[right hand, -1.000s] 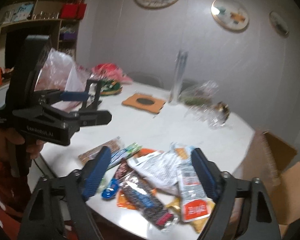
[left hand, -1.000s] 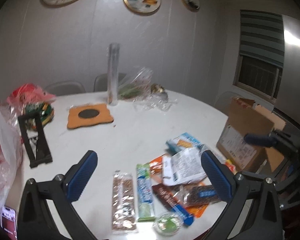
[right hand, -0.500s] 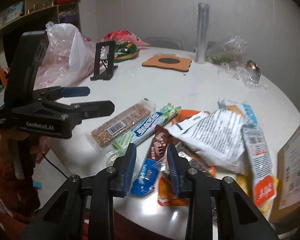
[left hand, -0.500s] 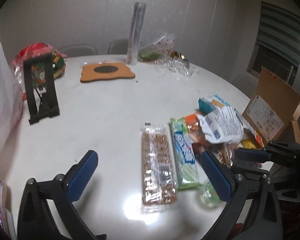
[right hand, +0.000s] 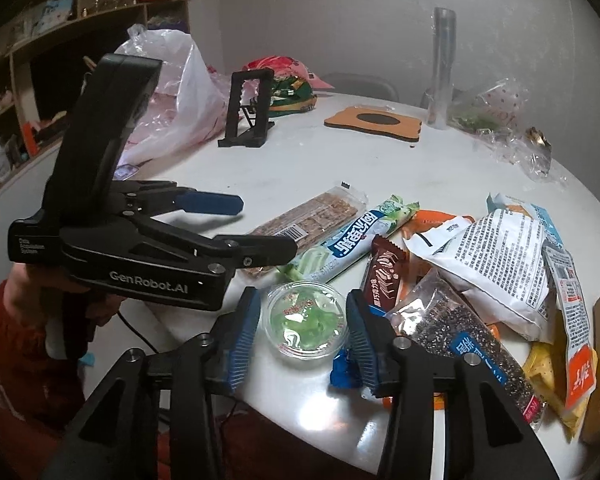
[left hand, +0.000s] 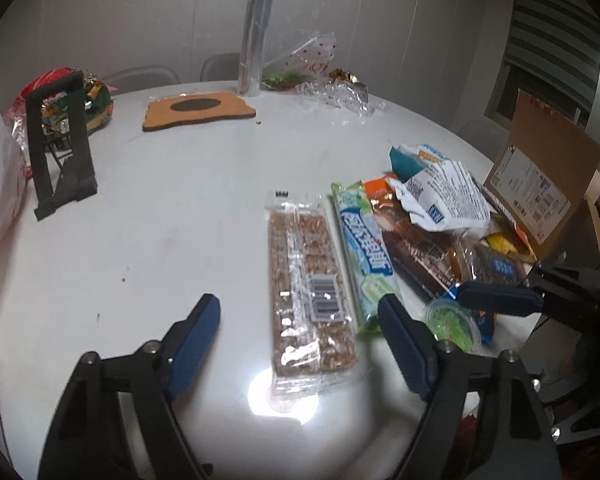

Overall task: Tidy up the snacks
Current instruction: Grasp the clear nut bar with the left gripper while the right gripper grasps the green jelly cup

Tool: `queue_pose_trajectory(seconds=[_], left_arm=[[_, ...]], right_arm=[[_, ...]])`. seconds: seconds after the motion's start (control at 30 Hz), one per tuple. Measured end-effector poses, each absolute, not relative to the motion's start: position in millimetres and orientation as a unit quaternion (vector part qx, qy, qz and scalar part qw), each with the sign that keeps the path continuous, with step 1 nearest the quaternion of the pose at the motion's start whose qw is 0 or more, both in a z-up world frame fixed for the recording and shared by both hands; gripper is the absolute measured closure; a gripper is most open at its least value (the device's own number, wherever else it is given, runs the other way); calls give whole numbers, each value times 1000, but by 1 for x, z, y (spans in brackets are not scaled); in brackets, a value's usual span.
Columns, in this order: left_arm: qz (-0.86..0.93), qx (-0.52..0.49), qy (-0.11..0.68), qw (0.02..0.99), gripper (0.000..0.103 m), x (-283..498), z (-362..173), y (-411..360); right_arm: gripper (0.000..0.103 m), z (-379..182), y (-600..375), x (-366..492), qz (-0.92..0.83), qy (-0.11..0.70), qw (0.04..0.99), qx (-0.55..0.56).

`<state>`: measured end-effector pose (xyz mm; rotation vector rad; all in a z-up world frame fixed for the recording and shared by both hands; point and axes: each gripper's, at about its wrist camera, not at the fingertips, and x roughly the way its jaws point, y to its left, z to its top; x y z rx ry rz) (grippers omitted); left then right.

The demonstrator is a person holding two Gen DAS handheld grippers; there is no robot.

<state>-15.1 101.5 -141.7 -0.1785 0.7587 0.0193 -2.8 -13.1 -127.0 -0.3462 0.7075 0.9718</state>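
A pile of snack packets lies on the white round table [left hand: 172, 216]. A clear-wrapped cereal bar [left hand: 310, 300] lies between the fingers of my open left gripper [left hand: 300, 320], which hovers just above it. A green-and-blue long packet [left hand: 364, 256] lies beside it on the right. My right gripper [right hand: 302, 320] is open, its fingers on either side of a small round cup of green jelly [right hand: 304, 322] at the table's near edge. Whether the pads touch the cup I cannot tell. A white bag [right hand: 496, 260] and a dark seed packet [right hand: 472, 340] lie to the right.
A cardboard box [left hand: 540, 188] stands at the table's right edge. A black stand [left hand: 60, 144], an orange mat [left hand: 198, 110], a tall foil roll [left hand: 256, 56], crumpled clear wrap [left hand: 332, 92] and plastic bags [right hand: 172, 92] sit farther back. Shelves [right hand: 60, 40] are on the left.
The left gripper has come lower and closer over the cereal bar. The right gripper has opened from nearly shut and moved forward round the jelly cup.
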Motion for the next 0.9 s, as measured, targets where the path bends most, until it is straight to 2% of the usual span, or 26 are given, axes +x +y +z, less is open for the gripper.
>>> queue_pose_trajectory(seconds=[0.1,0.4,0.53,0.9], left_arm=[[14,-78,373,924,31,-16,-143,101],[-13,-63,380,923,62,-15,-139,94],[-18,-65,383,921,63,-15,-140,96],[4,-51,390,919,63,-23,-138,108]], right_arm=[[58,-129,-12,-5,451,323,814,-171],[54,-139,-9,-6,449,315,816,-181],[59,-139,-6,-6,442,313,819,-186],[60,-135,-10,-7,441,312,822,-180]])
